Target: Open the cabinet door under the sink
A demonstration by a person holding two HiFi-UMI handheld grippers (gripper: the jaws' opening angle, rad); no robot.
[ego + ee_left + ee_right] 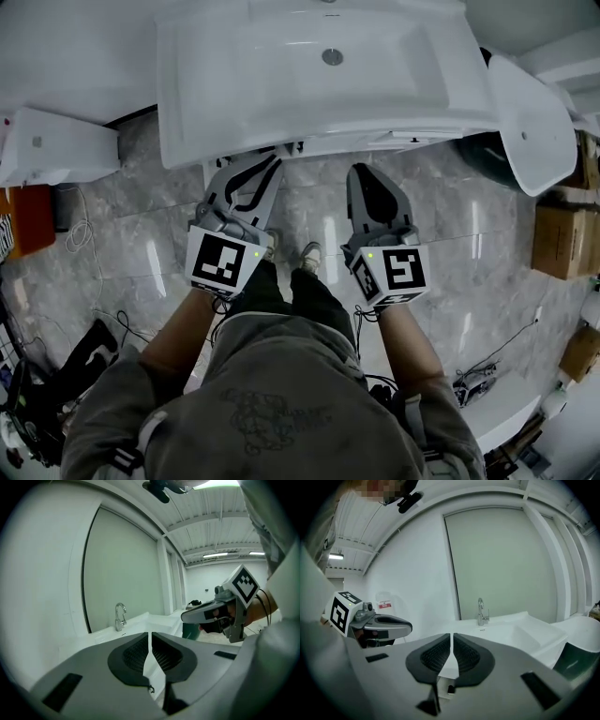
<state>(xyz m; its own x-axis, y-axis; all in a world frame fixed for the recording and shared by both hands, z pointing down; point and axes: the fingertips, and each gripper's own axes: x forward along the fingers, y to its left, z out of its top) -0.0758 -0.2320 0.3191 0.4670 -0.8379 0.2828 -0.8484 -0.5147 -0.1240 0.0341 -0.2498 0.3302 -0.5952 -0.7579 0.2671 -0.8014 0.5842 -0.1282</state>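
Standing at a white sink basin: one person, feet on a grey marble-tile floor.

- Left hand-held gripper: jaws together, nothing between them, tip just short of the basin's front edge.
- Right hand-held gripper: jaws closed, empty, beside the left one and also near the front edge.
- Cabinet door: under the basin, ahead of both tips. The overhang hides it from above, and neither gripper view shows it clearly. No handle can be made out.
- Faucet: upright at the back of the basin, well apart from both tools.

Risks, as judged: with both sets of jaws shut, neither tool can take a handle until it opens. A tip brought in too high would strike the basin's hard front edge. A door swinging outward could meet the person's legs or shoes, which stand close in.

Room: open floor lies behind and to the left. Cables lie on it at the left. A white ceramic piece and cardboard boxes narrow the right side.
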